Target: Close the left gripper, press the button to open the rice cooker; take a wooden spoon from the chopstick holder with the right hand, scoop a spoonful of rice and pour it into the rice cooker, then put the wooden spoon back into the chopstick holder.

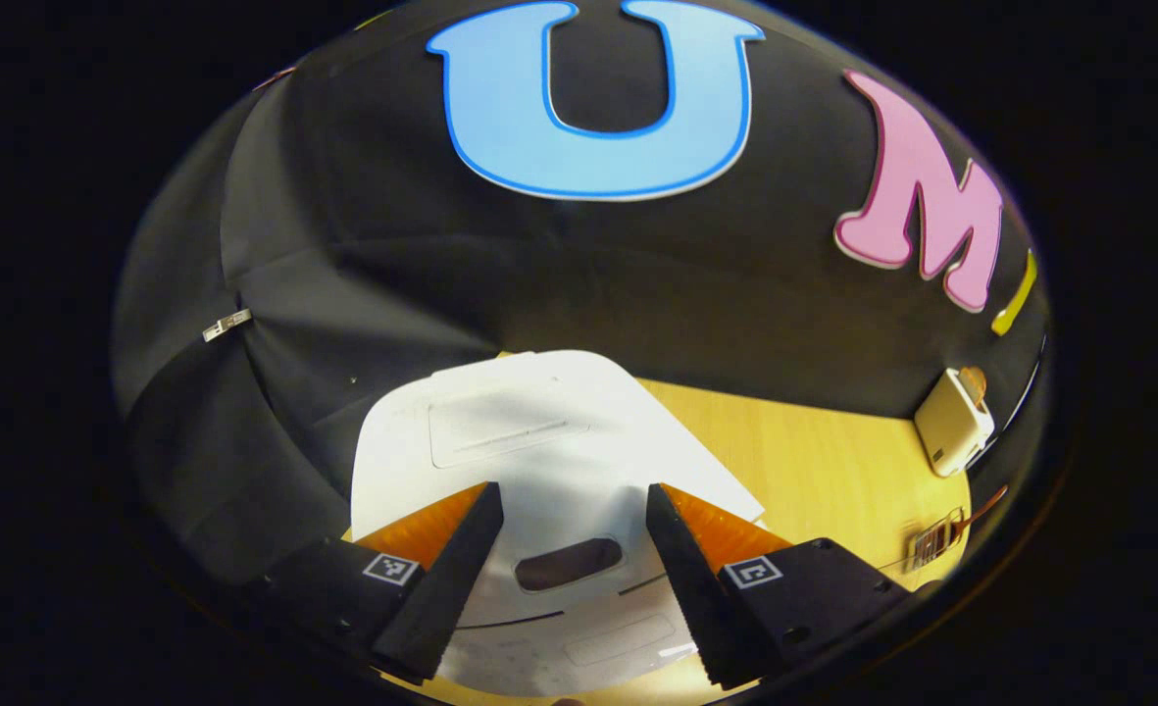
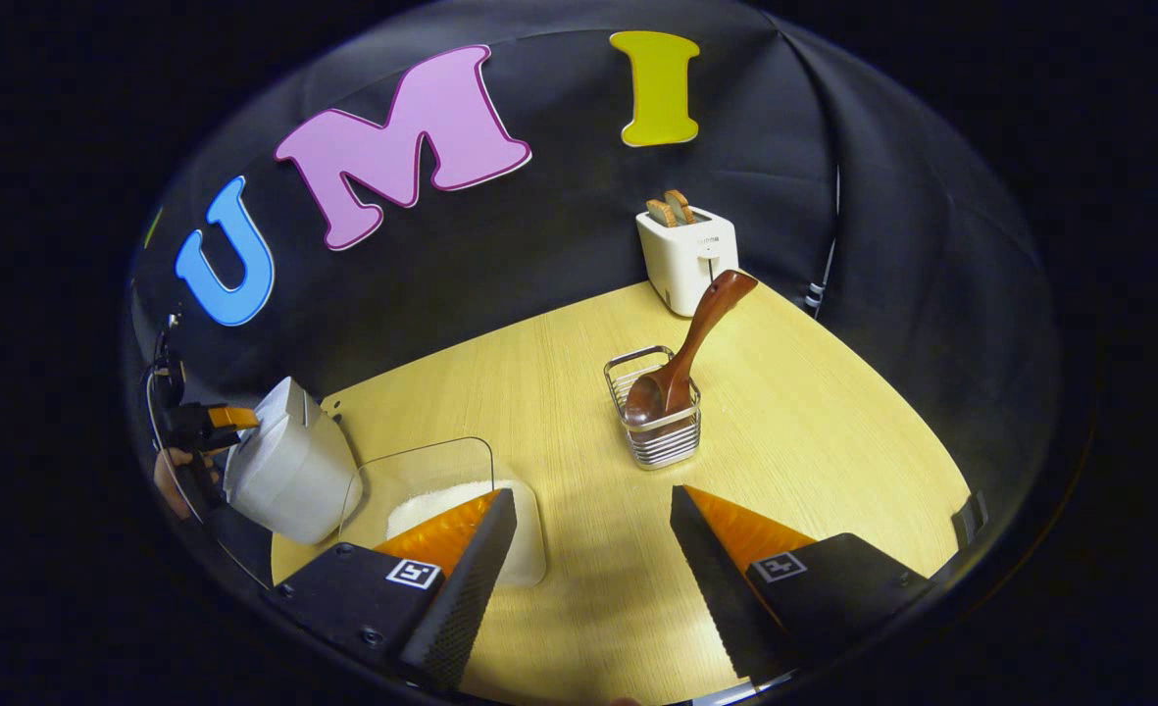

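In the left gripper view a white rice cooker (image 1: 529, 441) with its lid down lies just ahead, its dark oval button (image 1: 569, 564) between the fingers of my open left gripper (image 1: 575, 510). The right gripper view has the same cooker (image 2: 289, 471) at far left, with the left gripper (image 2: 211, 422) and a hand beside it. A wooden spoon (image 2: 681, 363) stands tilted in the wire chopstick holder (image 2: 655, 417), ahead of my open right gripper (image 2: 593, 510). A clear container of white rice (image 2: 451, 505) sits by the right gripper's left finger.
A white toaster (image 2: 686, 257) with two bread slices stands at the back of the wooden table (image 2: 833, 441). In the left gripper view the toaster (image 1: 951, 422) and the wire holder (image 1: 936, 537) sit at far right. Black cloth walls close the booth.
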